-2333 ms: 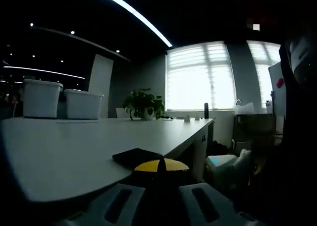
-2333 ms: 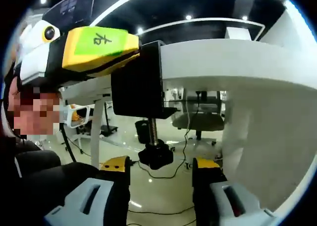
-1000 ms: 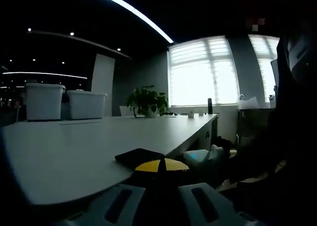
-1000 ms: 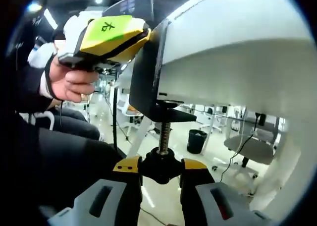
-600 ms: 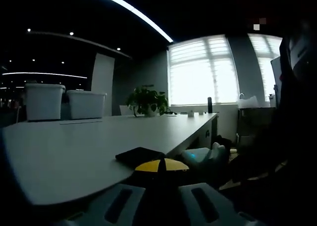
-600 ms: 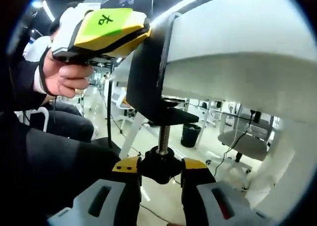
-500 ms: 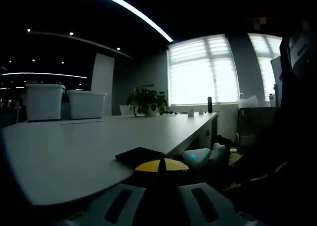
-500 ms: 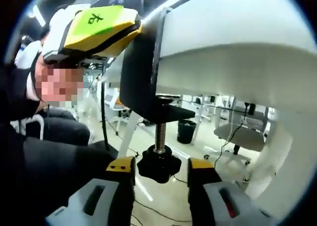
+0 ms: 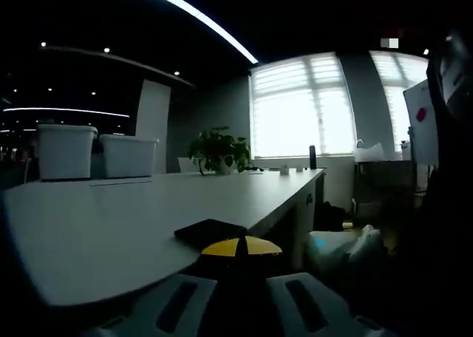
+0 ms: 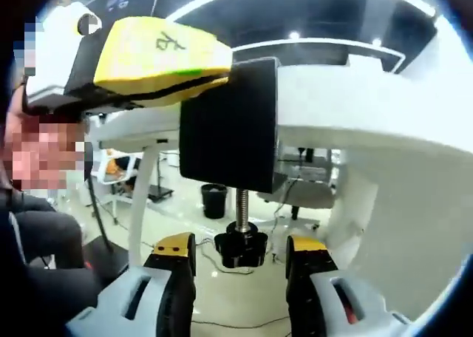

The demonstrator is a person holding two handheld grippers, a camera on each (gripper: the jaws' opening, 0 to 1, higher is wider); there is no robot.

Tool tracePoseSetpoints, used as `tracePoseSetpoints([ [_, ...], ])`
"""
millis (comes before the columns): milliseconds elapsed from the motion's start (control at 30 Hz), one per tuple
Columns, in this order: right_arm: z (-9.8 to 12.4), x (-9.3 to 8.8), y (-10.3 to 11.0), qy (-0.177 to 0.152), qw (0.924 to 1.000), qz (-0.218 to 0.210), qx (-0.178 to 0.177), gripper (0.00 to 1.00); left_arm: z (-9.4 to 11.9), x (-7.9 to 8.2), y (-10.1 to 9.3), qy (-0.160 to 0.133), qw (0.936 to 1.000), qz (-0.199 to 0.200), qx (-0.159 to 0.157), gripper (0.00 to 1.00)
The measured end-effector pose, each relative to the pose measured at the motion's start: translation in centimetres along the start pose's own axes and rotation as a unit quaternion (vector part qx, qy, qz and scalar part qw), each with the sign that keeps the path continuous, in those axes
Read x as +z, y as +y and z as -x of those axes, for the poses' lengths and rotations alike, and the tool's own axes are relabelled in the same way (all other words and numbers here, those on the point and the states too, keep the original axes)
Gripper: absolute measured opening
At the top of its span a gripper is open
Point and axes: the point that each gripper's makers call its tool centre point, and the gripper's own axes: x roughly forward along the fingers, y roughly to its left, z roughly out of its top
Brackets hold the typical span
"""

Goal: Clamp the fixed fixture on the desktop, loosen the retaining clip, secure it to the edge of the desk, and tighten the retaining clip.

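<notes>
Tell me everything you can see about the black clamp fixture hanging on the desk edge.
The black clamp fixture looks like matte metal, a C-shaped bracket hooked over the white desk edge. A threaded screw drops upright from its lower arm to a black lobed knob. The left gripper holds its upper part. The knob sits between the open right gripper jaws, apparently untouched. Its flat top plate lies on the desktop.

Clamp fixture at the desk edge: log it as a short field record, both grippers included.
fixture: black clamp hooked over the white desk edge
screw: threaded rod hangs below the bracket, black knob at its end
right gripper: open, jaws on either side of the knob, not touching it
left gripper: seen from the right gripper view, at the clamp's top; shut on the clamp in its own view
desktop: two white bins, potted plant far back
</notes>
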Motion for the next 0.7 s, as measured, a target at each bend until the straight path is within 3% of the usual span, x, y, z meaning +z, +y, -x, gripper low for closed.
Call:
tracePoseSetpoints([
  [67, 0.12, -0.12, 0.27, 0.0, 0.9998, 0.0, -0.019, 0.43, 0.09, 0.0, 0.02, 0.0, 1.0, -0.003, 0.0, 0.01],
  [133, 0.37, -0.69, 0.36, 0.014, 0.9988, -0.026, -0.038, 0.43, 0.21, 0.01, 0.09, -0.001, 1.0, -0.002, 0.002, 0.01],
  [467, 0.65, -0.14, -0.23, 0.006, 0.9961, 0.012, -0.087, 0.24, 0.62, 0.07, 0.38, -0.003, 1.0, 0.0, 0.004, 0.01],
  [633, 0.45, -0.1, -0.24, 0.012, 0.997, 0.031, -0.07, 0.23, 0.63, 0.05, 0.45, -0.004, 1.0, 0.0, 0.002, 0.01],
  [700, 0.46, -0.09, 0.22, 0.011, 0.9987, 0.032, -0.038, 0.23, 0.59, 0.05, 0.44, -0.001, 1.0, -0.004, 0.004, 0.01],
])
